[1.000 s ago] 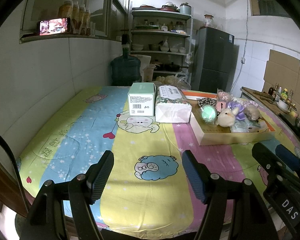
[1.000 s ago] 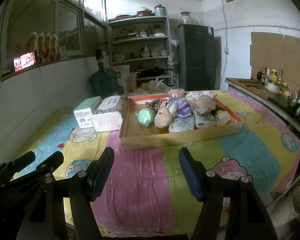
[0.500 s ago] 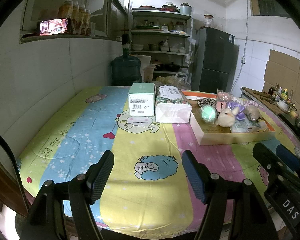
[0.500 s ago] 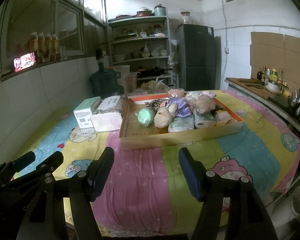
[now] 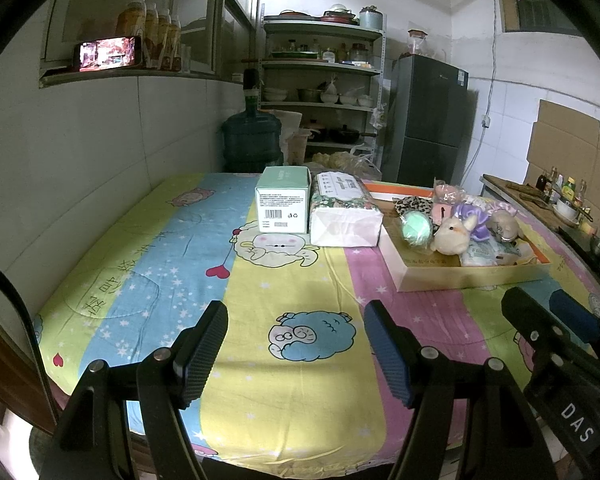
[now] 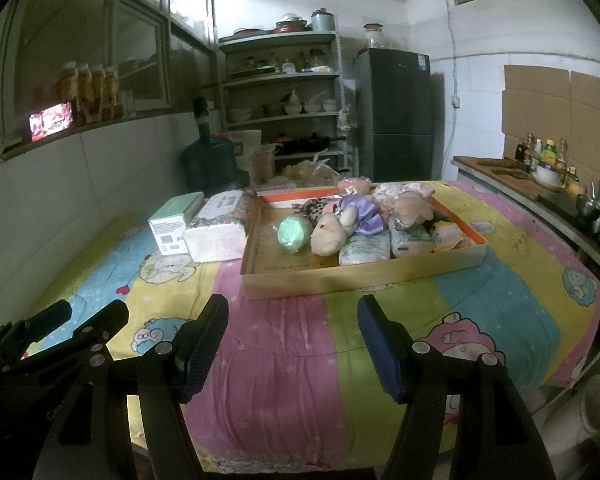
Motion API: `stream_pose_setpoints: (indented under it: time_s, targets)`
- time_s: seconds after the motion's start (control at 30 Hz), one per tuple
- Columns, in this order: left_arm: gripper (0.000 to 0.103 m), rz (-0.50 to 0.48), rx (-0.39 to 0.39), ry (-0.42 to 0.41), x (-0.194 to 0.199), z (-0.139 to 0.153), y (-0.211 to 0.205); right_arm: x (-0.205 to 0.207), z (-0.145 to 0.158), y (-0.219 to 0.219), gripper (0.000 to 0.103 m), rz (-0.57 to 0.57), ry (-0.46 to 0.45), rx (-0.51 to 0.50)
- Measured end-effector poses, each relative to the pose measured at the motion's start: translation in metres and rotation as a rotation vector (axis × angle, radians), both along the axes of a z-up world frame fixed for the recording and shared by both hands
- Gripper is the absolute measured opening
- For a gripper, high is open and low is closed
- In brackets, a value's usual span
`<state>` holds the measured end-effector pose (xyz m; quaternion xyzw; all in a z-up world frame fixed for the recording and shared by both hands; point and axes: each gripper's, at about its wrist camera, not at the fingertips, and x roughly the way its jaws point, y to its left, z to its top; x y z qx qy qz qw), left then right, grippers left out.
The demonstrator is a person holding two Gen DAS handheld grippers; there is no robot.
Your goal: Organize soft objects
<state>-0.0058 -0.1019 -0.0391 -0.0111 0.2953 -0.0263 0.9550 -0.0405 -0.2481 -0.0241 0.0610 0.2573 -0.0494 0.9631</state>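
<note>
Left wrist view, left tongs (image 5: pixel 294 346) unmoved, jaws apart, tray (image 5: pixel 460 278) unchanged

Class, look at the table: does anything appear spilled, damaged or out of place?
Nothing stands out. The soft toys lie heaped in the cardboard tray; the green box and tissue pack sit beside it, upright.

Matt cloth tablecloth (image 5: pixel 284 280), seemingly cardboard tray (image 6: pixel 364 276)

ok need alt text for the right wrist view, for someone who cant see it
A shallow cardboard tray heaped with plush toys, a green ball and soft packets sits on a colourful cartoon tablecloth, beyond the open, empty right claw. A mint box and a tissue pack stand left of the tray; the left claw shows at lower left.
</note>
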Motion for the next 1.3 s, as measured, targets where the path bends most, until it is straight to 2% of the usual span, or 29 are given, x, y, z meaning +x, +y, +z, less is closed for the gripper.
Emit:
stream_pose_setpoints:
  time_s: [1.3]
  targets:
    - [0.07,-0.004,-0.006,-0.001,-0.0007,-0.0004,-0.0028,-0.0001,0.0002,0.0038,0.069,0.004,0.004,0.0]
